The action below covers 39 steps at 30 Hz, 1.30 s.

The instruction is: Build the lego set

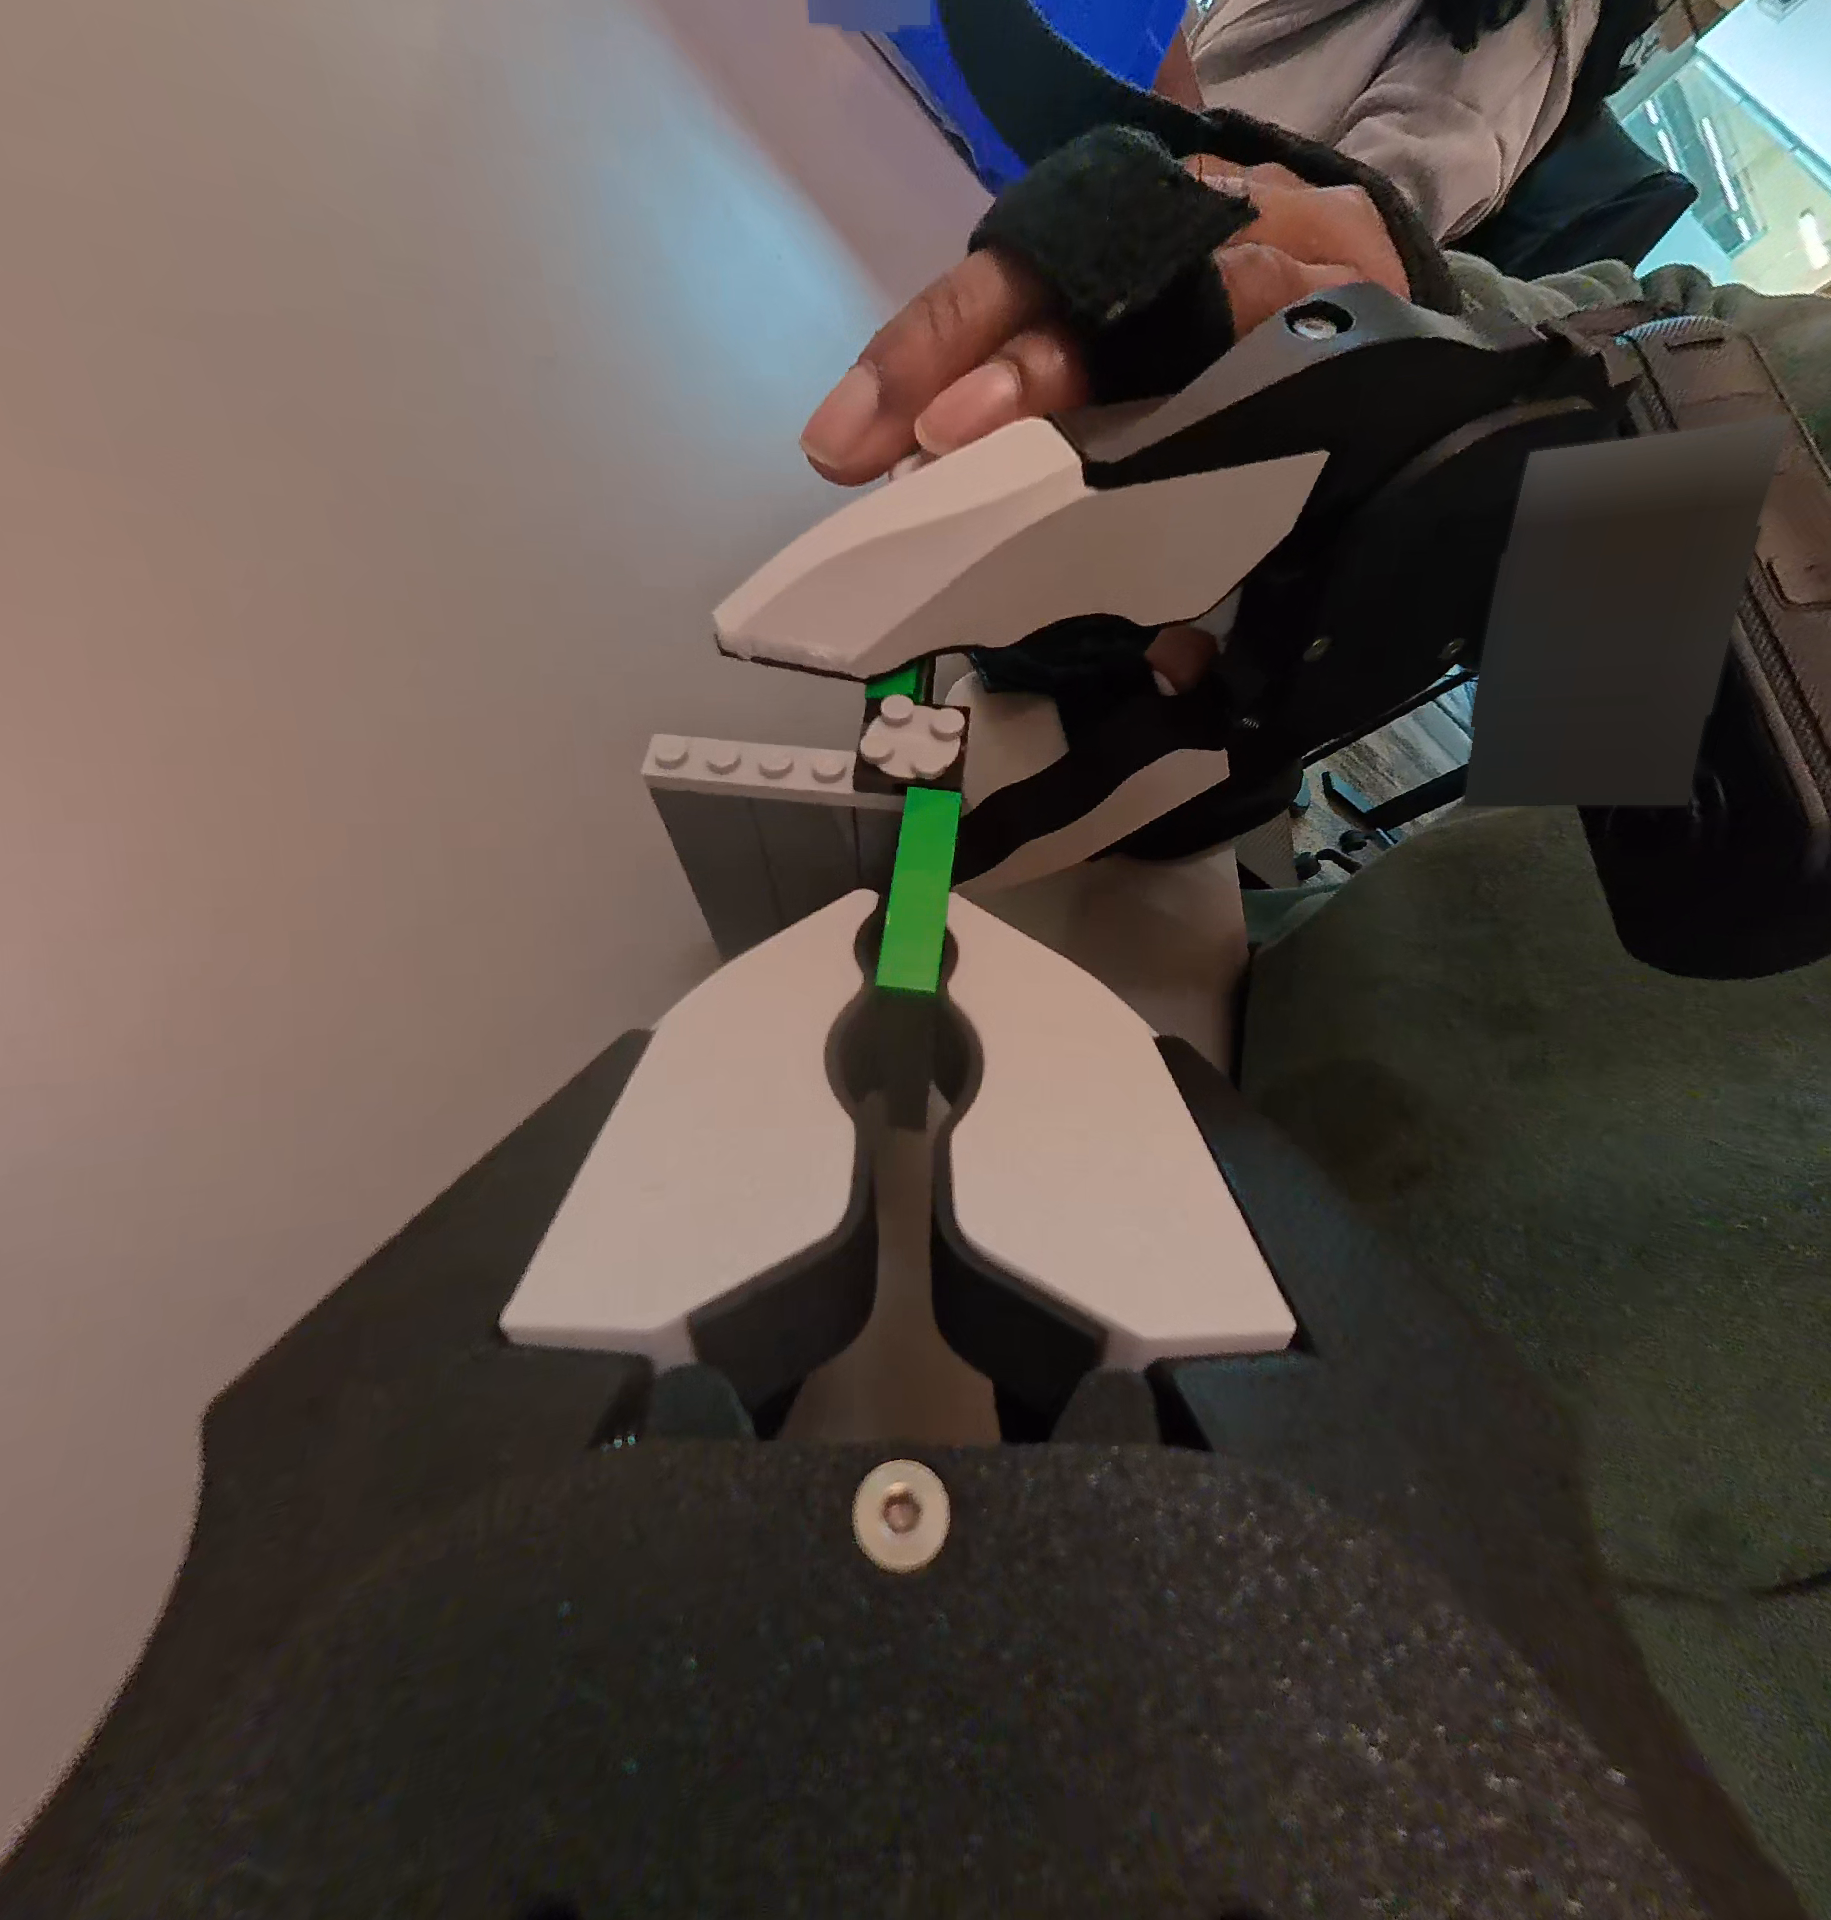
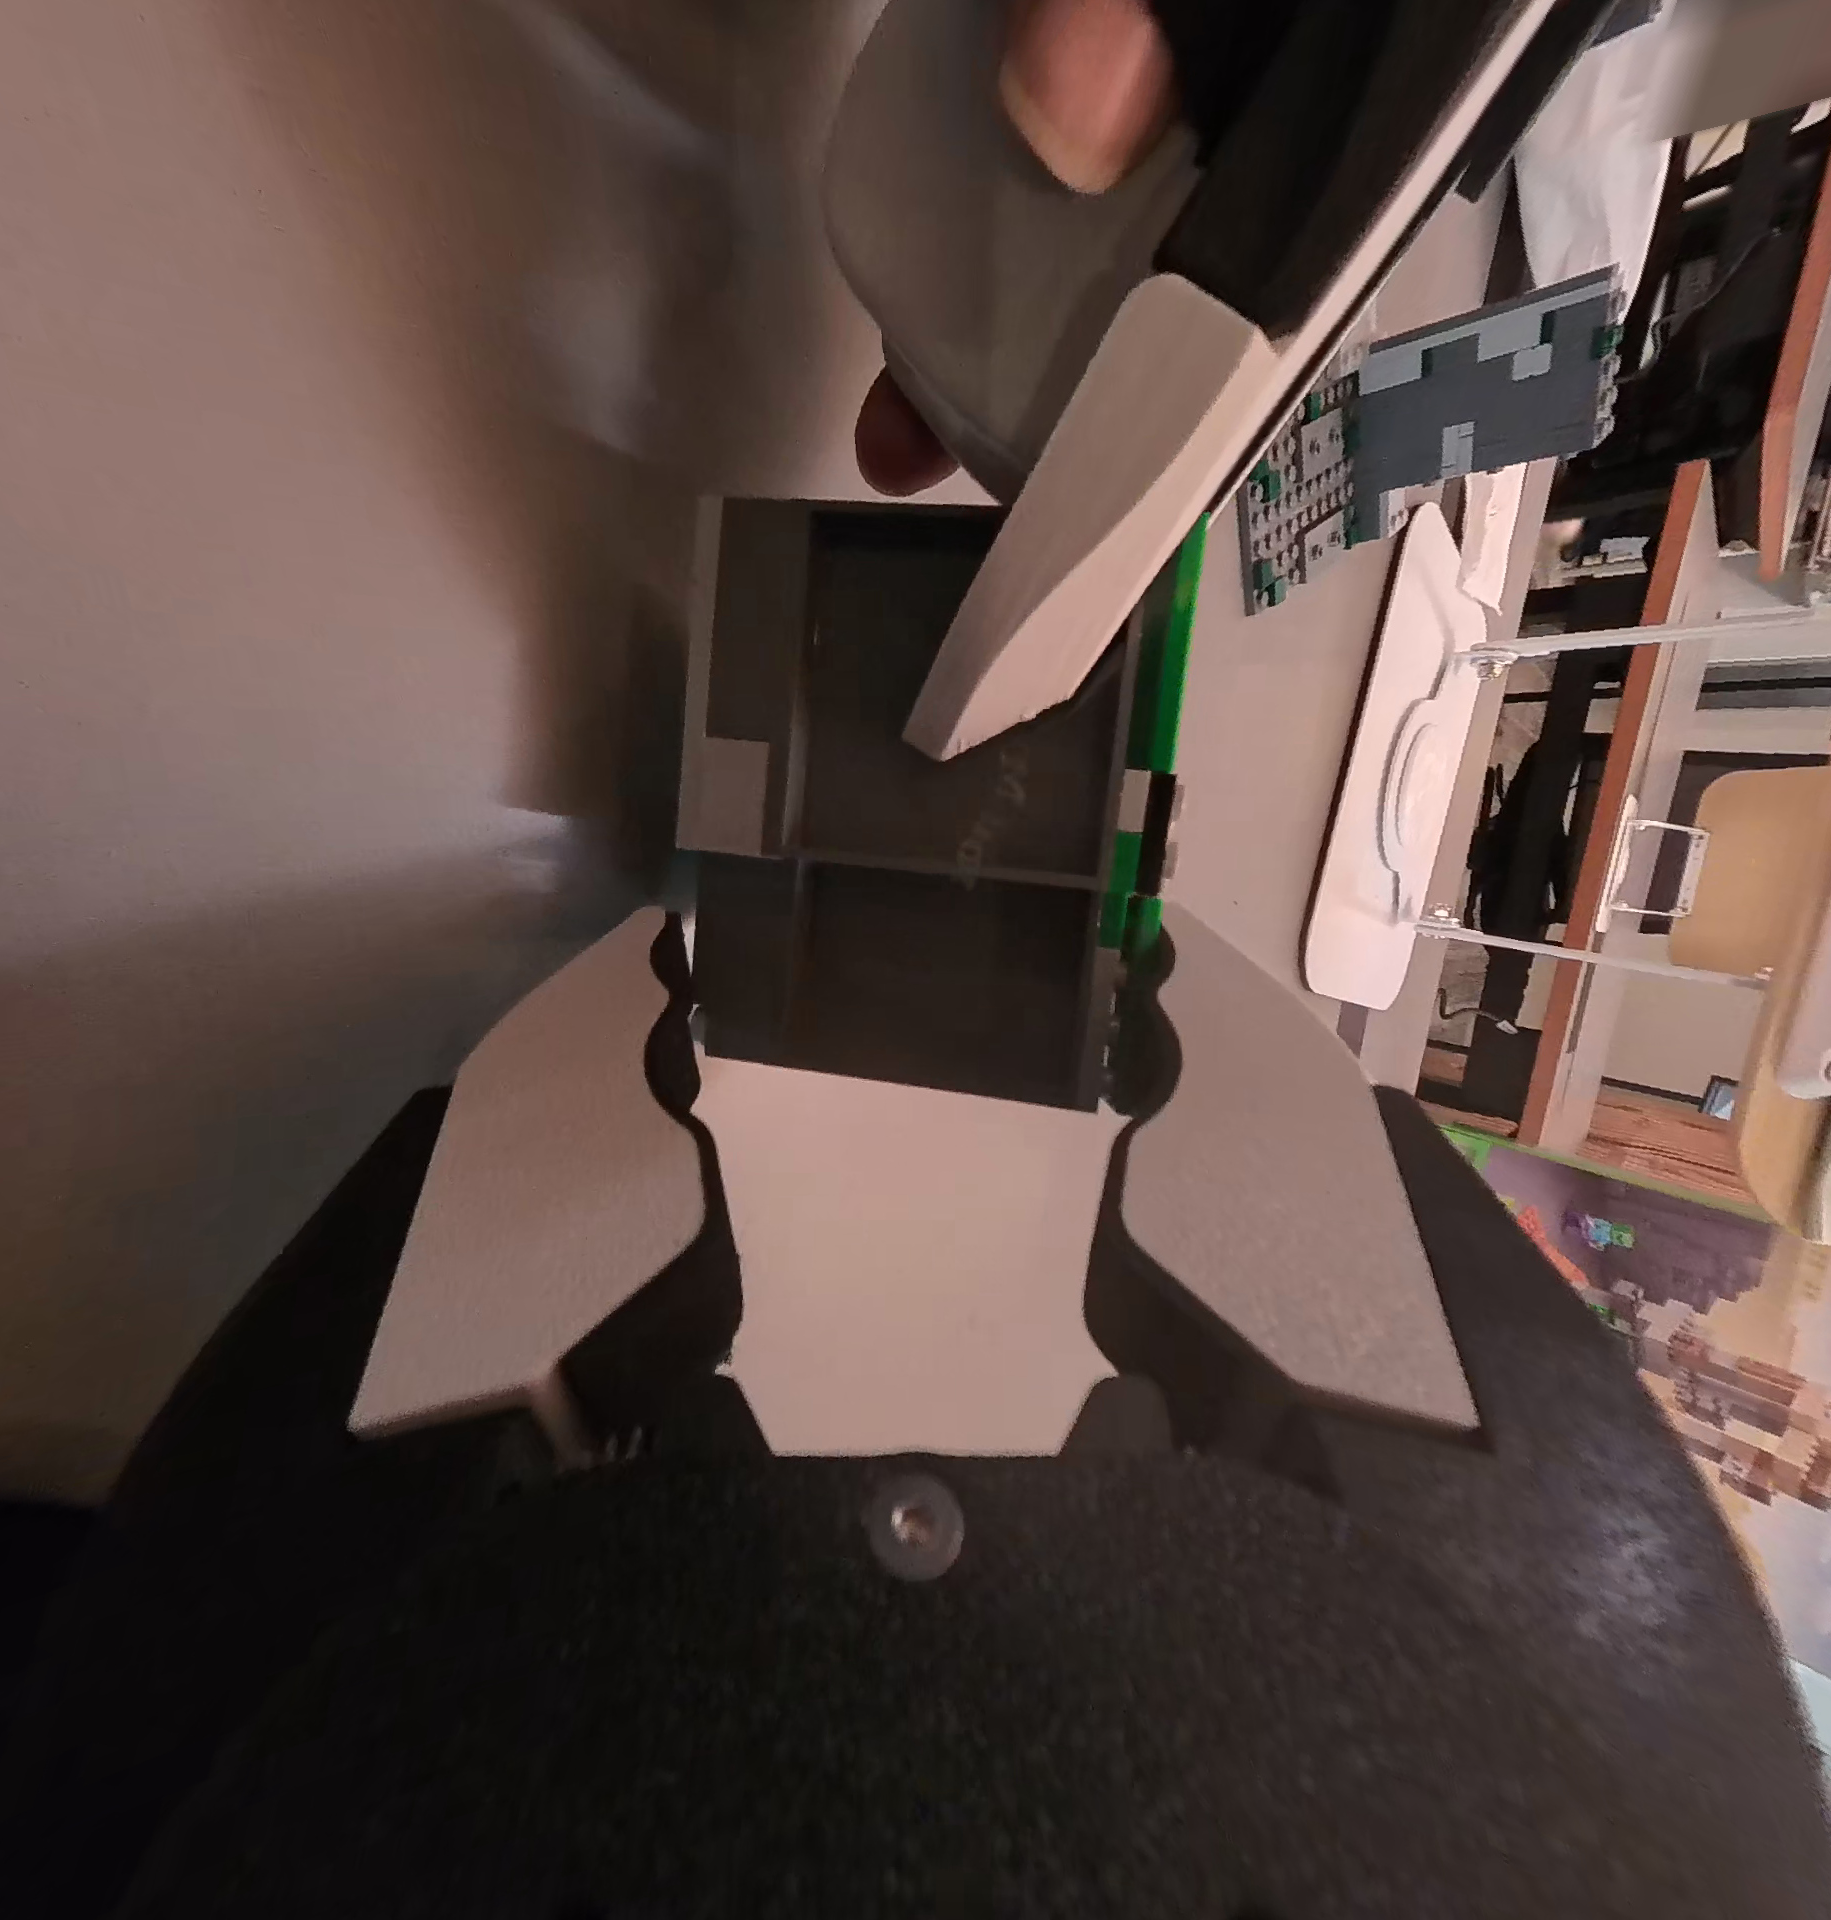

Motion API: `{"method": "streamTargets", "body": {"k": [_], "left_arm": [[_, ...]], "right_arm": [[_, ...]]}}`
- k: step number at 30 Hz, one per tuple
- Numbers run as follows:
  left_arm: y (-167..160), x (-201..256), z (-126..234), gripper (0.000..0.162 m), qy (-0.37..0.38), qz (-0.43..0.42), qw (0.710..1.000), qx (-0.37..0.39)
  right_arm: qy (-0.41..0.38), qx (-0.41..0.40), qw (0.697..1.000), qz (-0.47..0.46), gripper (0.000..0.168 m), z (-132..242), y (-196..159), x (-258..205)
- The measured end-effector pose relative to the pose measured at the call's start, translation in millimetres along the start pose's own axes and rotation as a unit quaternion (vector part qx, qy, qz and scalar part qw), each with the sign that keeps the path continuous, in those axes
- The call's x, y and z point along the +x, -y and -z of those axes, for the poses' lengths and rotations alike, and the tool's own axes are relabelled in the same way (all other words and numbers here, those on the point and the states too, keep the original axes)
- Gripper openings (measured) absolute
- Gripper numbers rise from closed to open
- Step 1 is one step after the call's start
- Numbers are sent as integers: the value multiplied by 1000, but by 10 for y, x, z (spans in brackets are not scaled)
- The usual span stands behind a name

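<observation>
My left gripper is shut on the near end of a thin green Lego plate. The plate runs up to a small black plate topped by a round grey piece, beside a dark grey Lego block with a light grey studded top. My right gripper is shut on that dark grey block, gripping it across its width, with the green plate along its right side. The right gripper also shows in the left wrist view, around the block. One left finger reaches in from above.
A hand with a black strap holds the right gripper. At the far right are a partly built grey and blue Lego model on a baseplate, a white tray and a printed Lego box. Olive trousers lie to the right. The tips of both grippers are at nearly the same place.
</observation>
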<state>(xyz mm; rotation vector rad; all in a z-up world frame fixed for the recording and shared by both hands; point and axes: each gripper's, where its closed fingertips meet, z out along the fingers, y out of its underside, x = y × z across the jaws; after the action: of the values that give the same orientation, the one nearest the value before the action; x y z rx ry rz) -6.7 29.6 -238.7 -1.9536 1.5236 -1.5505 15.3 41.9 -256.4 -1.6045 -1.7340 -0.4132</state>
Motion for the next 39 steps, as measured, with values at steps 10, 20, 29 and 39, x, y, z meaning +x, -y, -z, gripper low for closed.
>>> {"method": "streamTargets", "body": {"k": [10, 20, 29, 39], "left_arm": [[-20, 16, -14, 6, -7, 7, 1000, -2], [-28, 20, -32, 6, -3, 1, 1000, -1], [-6, 11, -45, 7, -4, 8, 1000, -1], [-13, 12, -51, 7, -5, 11, 1000, -3]], "right_arm": [[-18, -5, 1000, 13, 81, -1, -16, -9], [-26, -8, 999, 22, 80, 7, -21, -11], [-39, -11, 999, 27, 81, 14, -44, 7], [-31, -14, 999, 25, 80, 5, -53, -1]]}}
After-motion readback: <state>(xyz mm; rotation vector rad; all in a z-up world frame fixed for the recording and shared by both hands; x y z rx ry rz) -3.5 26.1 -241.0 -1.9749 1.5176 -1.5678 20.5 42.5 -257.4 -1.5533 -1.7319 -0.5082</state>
